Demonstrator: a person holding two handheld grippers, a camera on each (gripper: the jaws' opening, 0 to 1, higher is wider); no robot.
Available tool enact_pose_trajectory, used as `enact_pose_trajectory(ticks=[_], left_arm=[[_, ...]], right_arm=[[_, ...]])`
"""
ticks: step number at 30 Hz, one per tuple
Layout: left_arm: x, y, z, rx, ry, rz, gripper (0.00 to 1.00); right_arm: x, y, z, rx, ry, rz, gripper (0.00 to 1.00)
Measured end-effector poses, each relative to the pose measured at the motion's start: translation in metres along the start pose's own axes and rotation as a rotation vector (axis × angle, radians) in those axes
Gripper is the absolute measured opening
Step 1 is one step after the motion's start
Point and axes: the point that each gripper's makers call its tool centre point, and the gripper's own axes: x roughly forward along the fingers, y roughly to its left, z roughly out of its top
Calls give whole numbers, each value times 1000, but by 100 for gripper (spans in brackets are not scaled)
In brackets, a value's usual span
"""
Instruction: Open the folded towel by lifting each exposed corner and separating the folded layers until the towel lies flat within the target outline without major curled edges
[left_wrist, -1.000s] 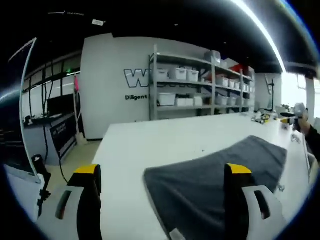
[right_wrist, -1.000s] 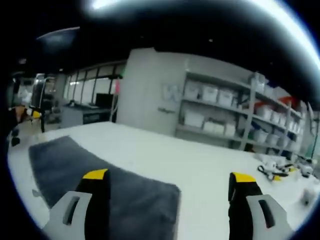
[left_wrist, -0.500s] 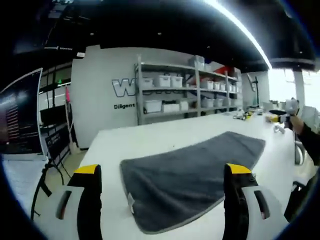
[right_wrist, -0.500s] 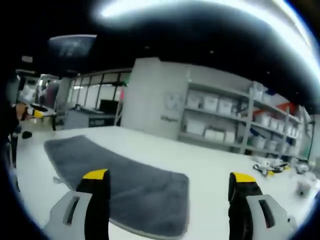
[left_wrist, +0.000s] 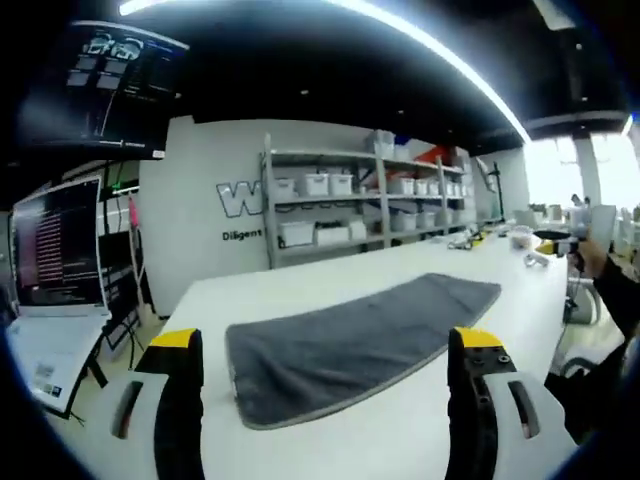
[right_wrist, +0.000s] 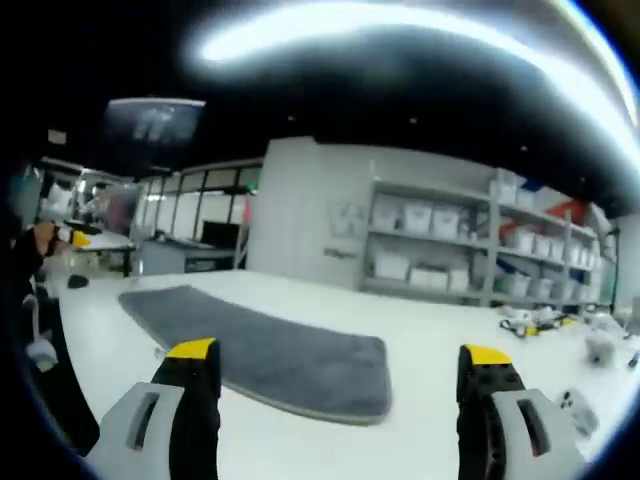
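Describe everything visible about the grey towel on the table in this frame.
The towel is dark grey, with a soft pile like microfibre or terry and a stitched border. It lies as one long strip on the white table, looking flat with no curled edges visible. A small tag shows at its left end in the left gripper view. Neither the left gripper nor the right gripper touches it; both are open and short of it.

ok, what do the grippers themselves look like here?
Both match. The left gripper and the right gripper each have two light grey jaw bodies with a dark slot, black inner faces and yellow tips. No cables or lettering visible on them. A dark sleeve shows at the edge of the left gripper view.
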Motion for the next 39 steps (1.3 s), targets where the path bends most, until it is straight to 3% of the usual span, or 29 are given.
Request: enact_pose_trajectory(ticks=[4, 8, 12, 18, 22, 29, 39], left_arm=[[-9, 1, 1, -23, -30, 6, 100], [-6, 0, -8, -39, -46, -8, 100], [4, 5, -22, -74, -33, -5, 100], [11, -2, -40, -150, -12, -45, 100], [9, -5, -48, -138, 6, -37, 100], [5, -10, -47, -140, 2, -34, 100], [6, -13, -45, -116, 8, -29, 100]], right_arm=[[-8, 5, -4, 4, 6, 3, 100], [-7, 24, -18, 107, 35, 64, 100], [3, 29, -35, 74, 74, 34, 100], [9, 46, -42, 87, 78, 49, 100], [13, 57, -51, 56, 107, 54, 100], [12, 67, -50, 42, 102, 69, 100], [8, 59, -56, 46, 107, 58, 100]])
